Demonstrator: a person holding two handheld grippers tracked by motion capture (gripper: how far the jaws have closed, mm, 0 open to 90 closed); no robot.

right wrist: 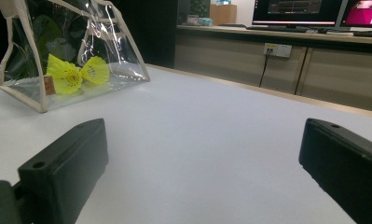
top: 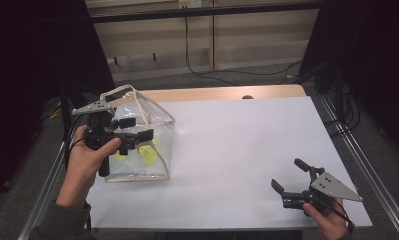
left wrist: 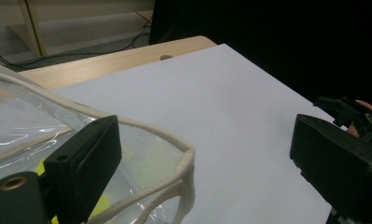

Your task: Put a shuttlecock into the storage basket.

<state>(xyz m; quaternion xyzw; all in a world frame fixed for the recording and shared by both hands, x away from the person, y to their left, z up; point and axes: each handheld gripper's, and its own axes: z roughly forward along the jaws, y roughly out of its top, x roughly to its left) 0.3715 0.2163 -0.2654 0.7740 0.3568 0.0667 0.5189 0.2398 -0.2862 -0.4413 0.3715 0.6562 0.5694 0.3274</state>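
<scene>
The left claw (top: 132,129) hangs wide open over the clear bag (top: 157,125); the right claw (top: 293,176) gapes empty, well apart.

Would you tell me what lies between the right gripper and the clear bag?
Nothing: in the high view, bare white table runs from the right gripper to the clear bag; the right gripper view agrees.

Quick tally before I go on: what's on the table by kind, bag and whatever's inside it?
Clear bag: 1
Yellow shuttlecocks inside the bag: 2
Grippers, jaws open: 2, left gripper and right gripper
Total: 5
</scene>
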